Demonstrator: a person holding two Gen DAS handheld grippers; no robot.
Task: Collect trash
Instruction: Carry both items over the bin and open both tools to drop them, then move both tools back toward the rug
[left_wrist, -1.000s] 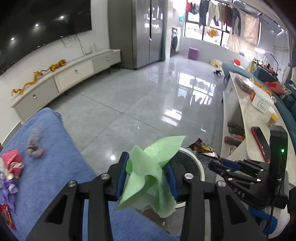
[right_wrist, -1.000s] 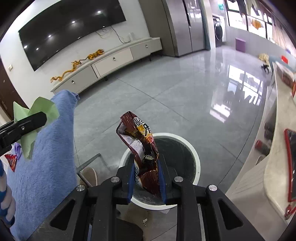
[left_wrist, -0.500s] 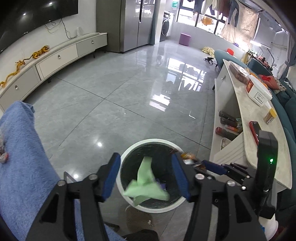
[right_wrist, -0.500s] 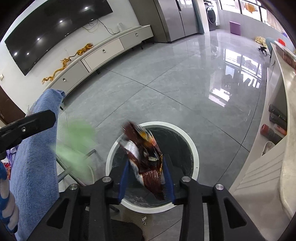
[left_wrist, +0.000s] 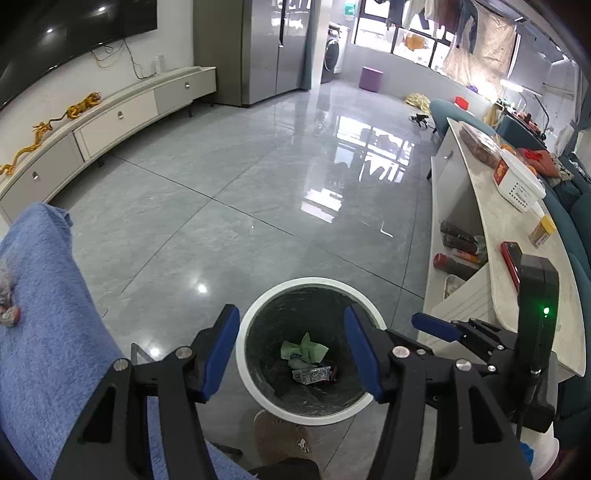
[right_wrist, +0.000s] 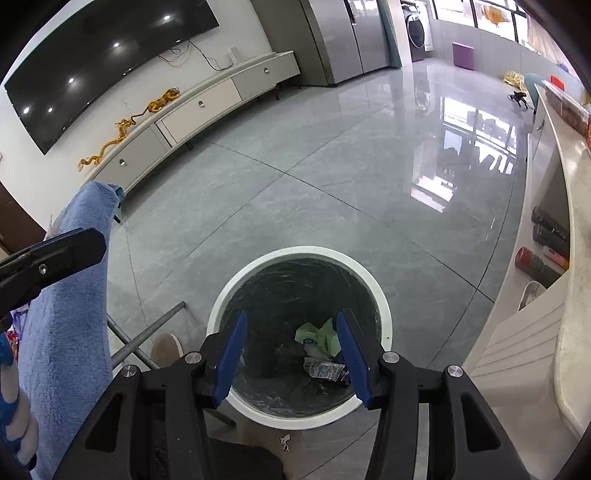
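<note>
Landmark: trash bin (left_wrist: 246, 354) on the floor (left_wrist: 229, 206), lined with a bag. In the bin, at the bottom: crumpled paper (left_wrist: 303, 346), with a snack wrapper (left_wrist: 311, 373) lying just beside it on the near side. Left gripper (left_wrist: 291, 354) directly above the bin opening, nothing between its fingers; right gripper (right_wrist: 291, 356) also above the opening, its jaws opening with nothing between them. Left of the bin: towel-covered surface (left_wrist: 48, 332), metal leg (right_wrist: 147, 334) between it and the bin. Right of the bin: long counter (left_wrist: 498, 236), phone (left_wrist: 511, 258) on top, bottles (left_wrist: 456, 245) on its lower shelf. Far behind the bin, to the left: TV cabinet (left_wrist: 110, 118) along the wall.
</note>
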